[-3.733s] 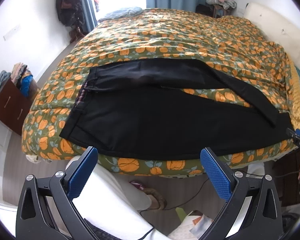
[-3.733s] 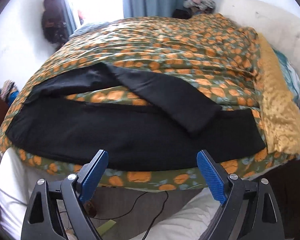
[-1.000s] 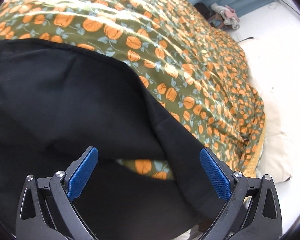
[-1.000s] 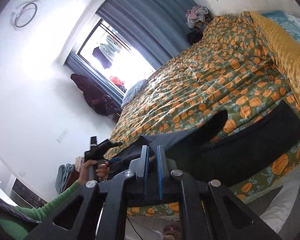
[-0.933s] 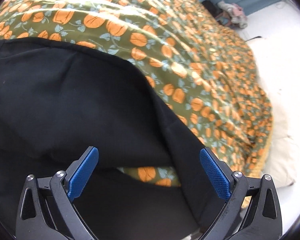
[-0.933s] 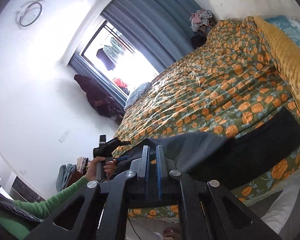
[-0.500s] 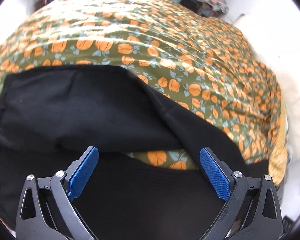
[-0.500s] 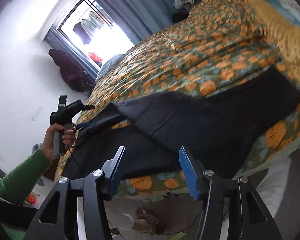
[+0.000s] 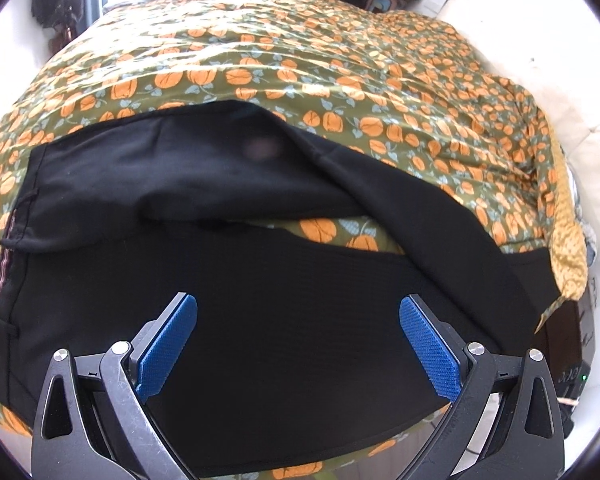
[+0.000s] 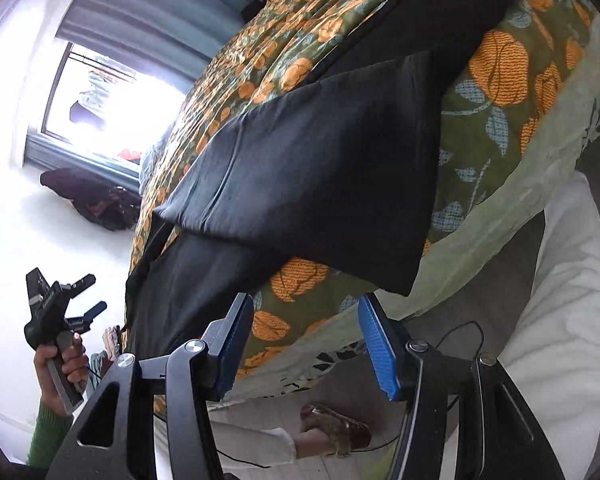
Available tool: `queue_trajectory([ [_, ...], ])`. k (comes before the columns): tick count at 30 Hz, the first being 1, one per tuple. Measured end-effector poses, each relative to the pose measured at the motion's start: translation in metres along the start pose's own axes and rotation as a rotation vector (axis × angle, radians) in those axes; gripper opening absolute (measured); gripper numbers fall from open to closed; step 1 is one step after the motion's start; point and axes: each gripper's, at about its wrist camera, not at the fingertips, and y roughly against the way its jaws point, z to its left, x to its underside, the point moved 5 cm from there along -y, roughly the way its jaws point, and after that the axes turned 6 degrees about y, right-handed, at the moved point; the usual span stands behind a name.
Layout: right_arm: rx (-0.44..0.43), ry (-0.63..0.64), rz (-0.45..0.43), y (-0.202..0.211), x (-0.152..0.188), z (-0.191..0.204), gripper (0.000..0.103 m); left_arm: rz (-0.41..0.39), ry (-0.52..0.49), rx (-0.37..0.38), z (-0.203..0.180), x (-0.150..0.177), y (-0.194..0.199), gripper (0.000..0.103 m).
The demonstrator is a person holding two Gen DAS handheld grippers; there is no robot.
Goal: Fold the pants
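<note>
Black pants point(image 9: 260, 304) lie along the near edge of a bed with an orange-pumpkin quilt point(image 9: 300, 64). The waistband is at the left; the far leg crosses diagonally over the near leg toward the right. My left gripper point(image 9: 298, 344) is open and empty, hovering above the near leg. In the right wrist view the far leg's end point(image 10: 320, 168) drapes over the bed's edge, on top of the other leg. My right gripper point(image 10: 306, 348) is open and empty just below that hem. The left gripper point(image 10: 82, 294) also shows there, held open in a hand.
A yellow blanket point(image 9: 568, 248) and white pillows point(image 9: 532, 60) lie at the bed's right end. White cloth point(image 10: 560, 320), a cable and a brown slipper point(image 10: 336, 428) are on the floor below the bed edge. Window and blue curtains point(image 10: 140, 12) stand beyond.
My right gripper was shut on the far leg's end, lifted it toward the near edge, then opened and let it drop over the other leg. My left gripper pulled back from the waist area.
</note>
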Motion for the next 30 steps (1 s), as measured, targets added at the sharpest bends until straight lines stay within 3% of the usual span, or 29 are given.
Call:
queue_trajectory([
  [7,0.009,-0.200,-0.005,-0.012,0.004,-0.036,0.056,0.010,0.008,-0.003,-0.004,0.008,-0.004,0.102],
  [11,-0.121,-0.234,-0.108,0.000,-0.007,-0.037,0.065,0.018,-0.003,-0.015,-0.005,0.009,-0.007,0.102],
  [23,-0.275,-0.410,-0.212,0.019,-0.016,-0.054,0.064,0.033,0.013,-0.023,-0.004,0.013,-0.014,0.102],
  [24,-0.279,-0.422,-0.209,0.018,-0.016,-0.054,0.054,0.033,0.016,-0.019,-0.004,0.013,-0.014,0.102],
  [25,-0.281,-0.427,-0.200,0.017,-0.018,-0.054,0.032,0.034,0.017,-0.018,-0.004,0.013,-0.014,0.102],
  [26,-0.230,-0.412,-0.186,0.019,-0.019,-0.055,0.021,0.035,0.014,-0.019,-0.004,0.014,-0.014,0.102],
  [30,-0.141,-0.342,-0.179,0.033,-0.028,-0.050,0.016,0.064,0.005,-0.017,-0.004,0.007,-0.020,0.102],
])
